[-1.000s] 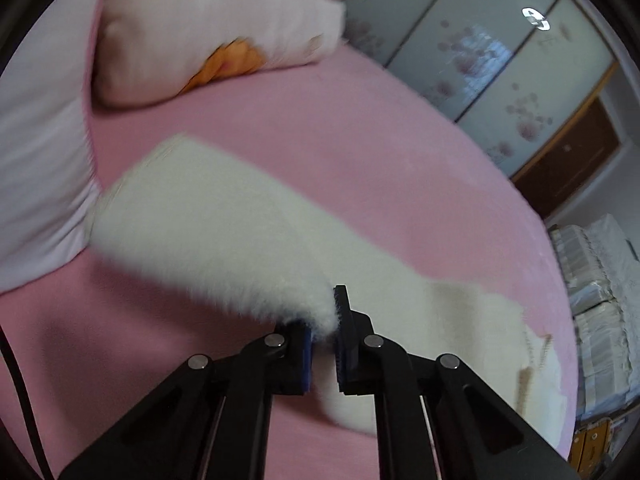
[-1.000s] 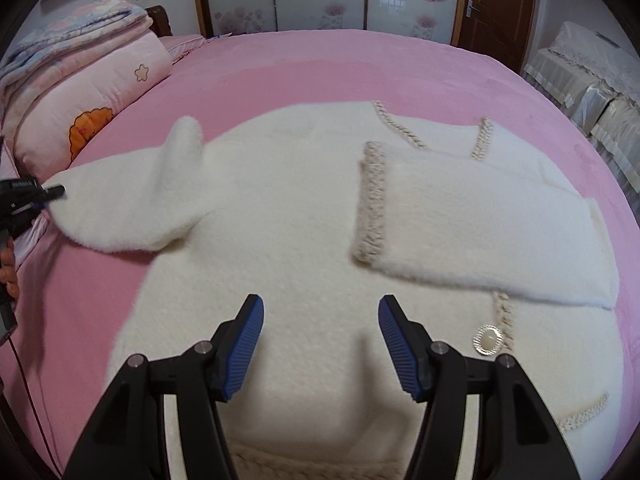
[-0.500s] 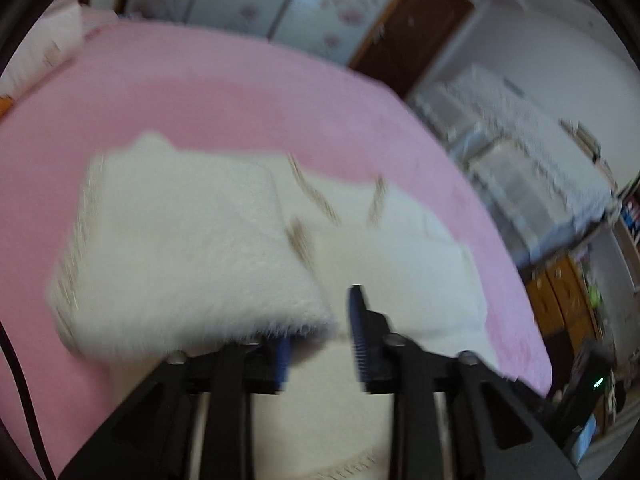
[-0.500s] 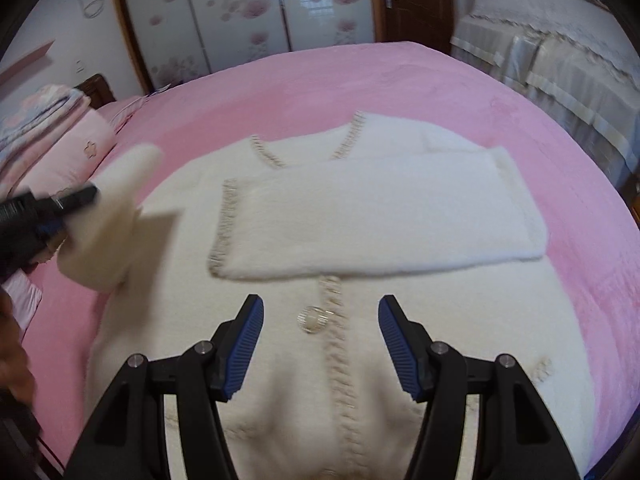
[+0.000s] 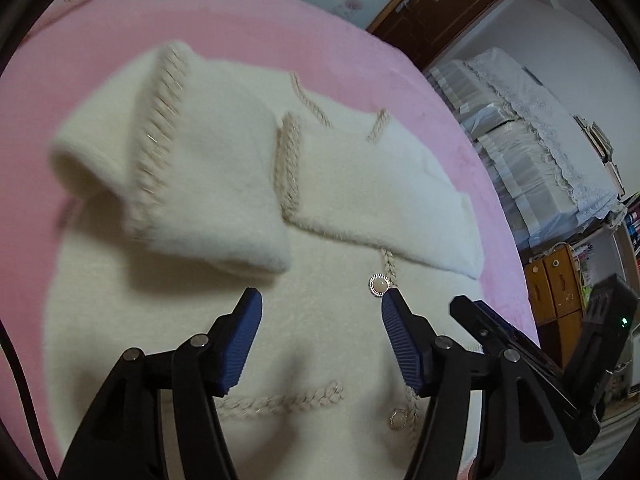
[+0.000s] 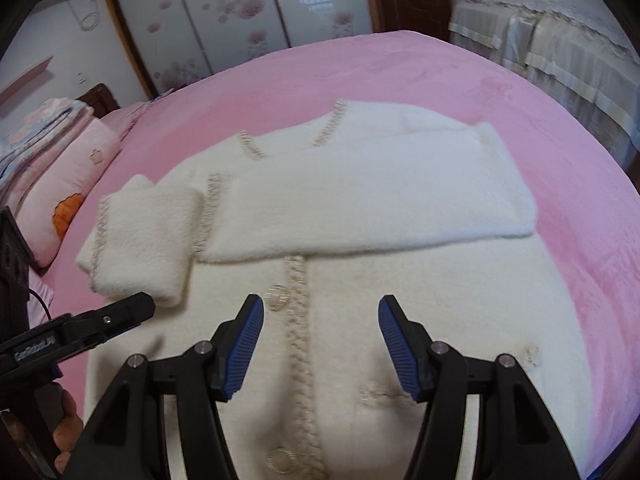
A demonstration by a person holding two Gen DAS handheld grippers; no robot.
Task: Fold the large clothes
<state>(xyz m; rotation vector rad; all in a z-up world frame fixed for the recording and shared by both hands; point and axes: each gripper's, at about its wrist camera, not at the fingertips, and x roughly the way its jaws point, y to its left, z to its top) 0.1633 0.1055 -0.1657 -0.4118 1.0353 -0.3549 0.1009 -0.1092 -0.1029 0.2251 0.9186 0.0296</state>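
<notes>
A fluffy cream cardigan (image 6: 400,280) lies front-up on a bed covered with a pink blanket (image 6: 400,76), its braided placket and round buttons running down the middle toward the cameras. The garment's sleeve on the right of the picture (image 6: 360,208) is folded flat across the chest, its trimmed cuff ending near the placket. The other sleeve (image 5: 192,184) is doubled over at the garment's left edge, bunched and slightly raised, its cuff trim showing. The left tongs (image 5: 320,312) hang just above the cardigan's front below that folded sleeve, their jaws opening, with nothing between the blue pads. The right tongs (image 6: 320,320) hover over the placket, jaws apart and empty. A pink pillow (image 6: 68,184) lies at the bed's far left.
</notes>
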